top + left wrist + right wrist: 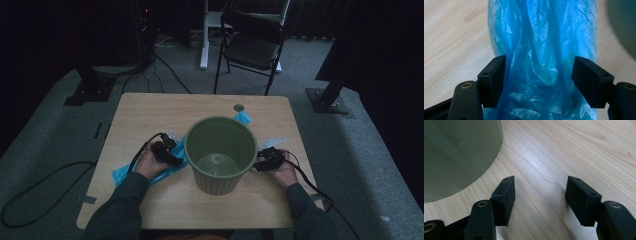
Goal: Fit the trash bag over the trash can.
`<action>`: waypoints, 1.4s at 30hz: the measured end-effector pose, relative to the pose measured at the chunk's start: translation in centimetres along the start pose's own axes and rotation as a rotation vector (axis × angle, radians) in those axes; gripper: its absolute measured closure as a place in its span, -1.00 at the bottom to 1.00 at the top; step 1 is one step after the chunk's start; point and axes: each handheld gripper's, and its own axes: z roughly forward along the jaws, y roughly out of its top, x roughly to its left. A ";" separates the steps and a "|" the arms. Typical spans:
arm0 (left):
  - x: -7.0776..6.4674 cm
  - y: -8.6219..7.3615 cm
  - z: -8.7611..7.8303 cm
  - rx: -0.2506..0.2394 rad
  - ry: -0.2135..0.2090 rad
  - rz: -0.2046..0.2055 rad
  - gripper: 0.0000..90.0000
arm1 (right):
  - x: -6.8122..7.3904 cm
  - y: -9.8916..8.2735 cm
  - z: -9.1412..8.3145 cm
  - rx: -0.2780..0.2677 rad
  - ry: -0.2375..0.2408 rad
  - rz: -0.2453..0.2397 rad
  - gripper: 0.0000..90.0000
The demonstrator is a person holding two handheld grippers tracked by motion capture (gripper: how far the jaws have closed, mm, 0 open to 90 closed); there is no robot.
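We see a thin, crinkled blue plastic bag (541,50), glossy and translucent with long folds, lying flat on the bench (150,107) to the left of a green bucket (220,154) and running partly behind it, so that a corner of the bag shows past the far rim. The bucket is a smooth, matt, round plastic pail that tapers toward its base; it stands upright at the middle of the bench and we see nothing inside it but its pale, shiny floor. The left gripper (539,77) hovers over the bag with its black, blocky jaws spread apart on either side of the plastic, gripping nothing. The right gripper (540,195) sits just beside the bucket's right wall, its jaws likewise released over bare wood. The bench top is light wood-grain laminate with rounded corners and a small round grommet (238,107) near its far edge. Around it we find a dim room with grey carpet (50,130), black cables (30,192) trailing over the floor, dark stand bases, and a black folding chair (252,45) beyond the far edge of the bench.
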 end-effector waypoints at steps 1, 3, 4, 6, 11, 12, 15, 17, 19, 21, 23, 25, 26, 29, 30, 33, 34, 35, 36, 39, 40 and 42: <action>-0.3 0.0 0.0 -0.002 -0.003 0.006 -0.35 | 0.0 0.0 0.0 0.000 -0.001 -0.001 -0.10; -0.5 0.0 0.0 -0.013 -0.013 0.019 -0.25 | 0.0 0.0 0.0 0.002 -0.003 -0.005 -0.10; -0.6 0.0 -0.1 -0.018 -0.015 0.021 -0.12 | 0.0 0.0 0.0 0.003 -0.004 -0.007 -0.10; -0.6 0.0 -0.3 -0.026 -0.022 0.026 0.25 | 0.1 0.1 0.0 0.009 -0.010 -0.009 -0.10; -0.2 -0.1 -0.4 -0.029 -0.055 0.028 0.86 | 0.2 0.1 0.0 0.013 -0.014 -0.008 -0.08; -0.1 -0.1 -0.4 -0.033 -0.060 0.021 0.91 | 0.2 0.1 0.0 0.015 -0.015 -0.005 -0.04; 0.2 -0.2 -0.4 -0.041 -0.047 0.011 0.95 | 0.2 0.1 -0.2 0.018 -0.004 0.001 0.09; 0.4 -0.2 -0.5 -0.047 -0.048 0.003 0.96 | 0.2 0.2 -0.3 0.016 0.007 0.006 0.09; 0.8 -0.3 -0.9 -0.078 -0.065 -0.021 0.96 | 0.4 0.3 -0.6 -0.009 0.040 0.011 0.11; 1.1 -0.4 -1.3 -0.109 -0.079 -0.039 0.96 | 0.6 0.4 -0.9 -0.022 0.052 0.000 0.12; 1.3 -0.4 -1.8 -0.137 -0.097 -0.057 0.96 | 0.9 0.5 -1.1 -0.026 0.069 -0.007 0.13; 1.5 -0.5 -2.1 -0.153 -0.104 -0.067 0.96 | 1.0 0.5 -1.1 -0.024 0.076 -0.012 0.13; 1.7 -0.5 -2.4 -0.170 -0.115 -0.077 0.96 | 1.2 0.5 -1.2 -0.023 0.087 -0.022 0.14; 2.0 -0.6 -3.1 -0.209 -0.130 -0.097 0.96 | 1.4 0.5 -1.2 -0.020 0.102 -0.032 0.15; 2.0 -0.6 -3.1 -0.209 -0.130 -0.097 0.96 | 1.5 0.5 -1.2 -0.021 0.107 -0.034 0.15; 2.5 -0.7 -4.1 -0.264 -0.151 -0.128 0.96 | 1.6 0.6 -1.2 -0.025 0.114 -0.039 0.16; 2.5 -0.7 -4.3 -0.274 -0.155 -0.133 0.96 | 1.6 0.6 -1.3 -0.026 0.116 -0.038 0.17; 2.6 -0.7 -4.5 -0.283 -0.155 -0.139 0.96 | 1.6 0.6 -1.3 -0.027 0.118 -0.040 0.17; 2.6 -0.7 -4.5 -0.283 -0.155 -0.139 0.96 | 1.6 0.6 -1.3 -0.027 0.118 -0.040 0.17; 2.5 -0.6 -5.1 -0.308 -0.156 -0.140 0.96 | 1.7 0.7 -1.3 -0.032 0.126 -0.043 0.18; 2.5 -0.5 -5.4 -0.317 -0.156 -0.136 0.96 | 1.7 0.7 -1.3 -0.034 0.129 -0.044 0.18; 2.5 -0.4 -5.7 -0.327 -0.161 -0.135 0.96 | 1.8 0.7 -1.3 -0.034 0.134 -0.045 0.18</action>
